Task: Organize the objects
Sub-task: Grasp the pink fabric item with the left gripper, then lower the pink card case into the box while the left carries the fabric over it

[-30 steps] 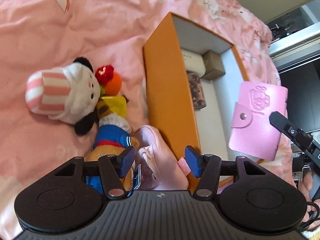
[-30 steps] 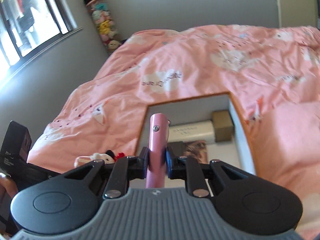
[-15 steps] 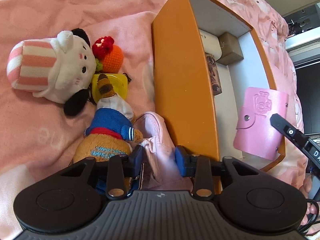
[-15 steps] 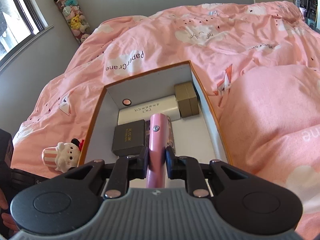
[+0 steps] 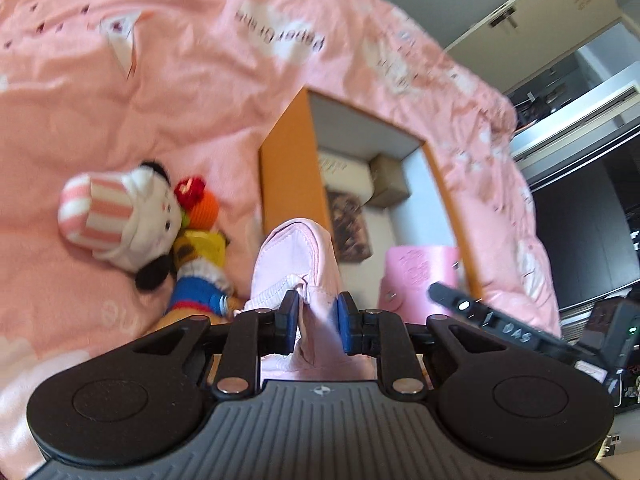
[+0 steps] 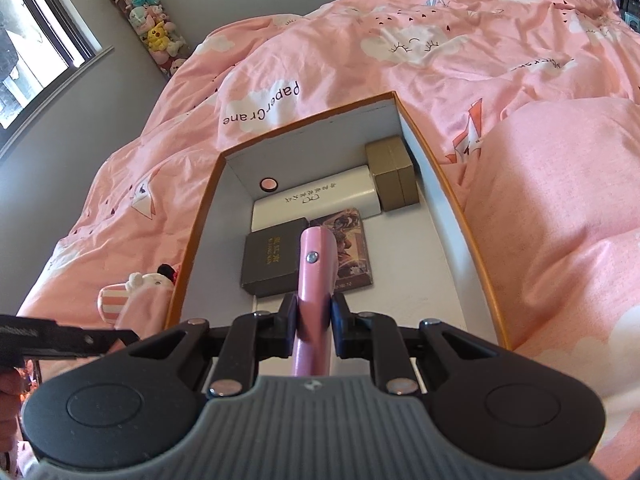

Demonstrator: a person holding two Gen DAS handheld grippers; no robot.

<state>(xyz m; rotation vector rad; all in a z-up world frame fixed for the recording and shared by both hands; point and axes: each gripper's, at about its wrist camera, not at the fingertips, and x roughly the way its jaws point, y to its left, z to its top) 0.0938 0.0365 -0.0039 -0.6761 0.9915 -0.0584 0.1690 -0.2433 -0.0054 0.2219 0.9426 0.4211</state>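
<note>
The pink pouch sits pinched between the left claw's blue pads, which have just closed on it, its free end sticking out ahead of the tips. It looks soft and light, so it will likely sag; a grip near the stitched seam should hold best. The pink card wallet is clamped edge-on in the right claw; flat and fairly stiff, probably smooth. It hangs over the orange box, whose small boxes lie just ahead of the tips. Left of the left claw, stuffed toys lie on the pink bedcover
</note>
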